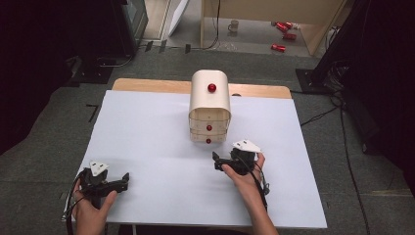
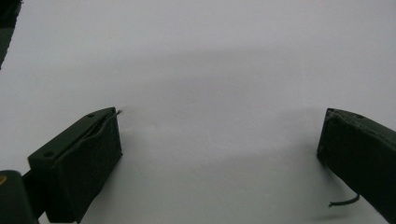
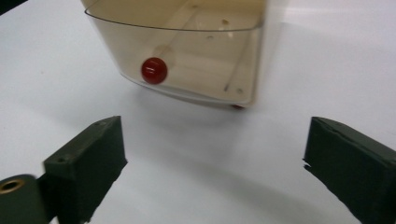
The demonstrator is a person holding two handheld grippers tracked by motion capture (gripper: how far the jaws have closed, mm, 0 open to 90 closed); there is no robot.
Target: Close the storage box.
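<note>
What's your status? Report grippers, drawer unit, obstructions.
Left gripper open, low over the white table. Right gripper open, nothing between jaws, just short of the drawer unit. Bottom drawer pulled out, red knob free. Path clear.

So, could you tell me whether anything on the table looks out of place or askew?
Only slightly: the bottom drawer of the small cabinet stands pulled out, empty, in front of the open right gripper. Nothing is spilled or damaged.

Left gripper (image 2: 219, 154): two black jaws set wide apart, nothing between them, bare white table surface (image 2: 210, 70) beneath and ahead.
</note>
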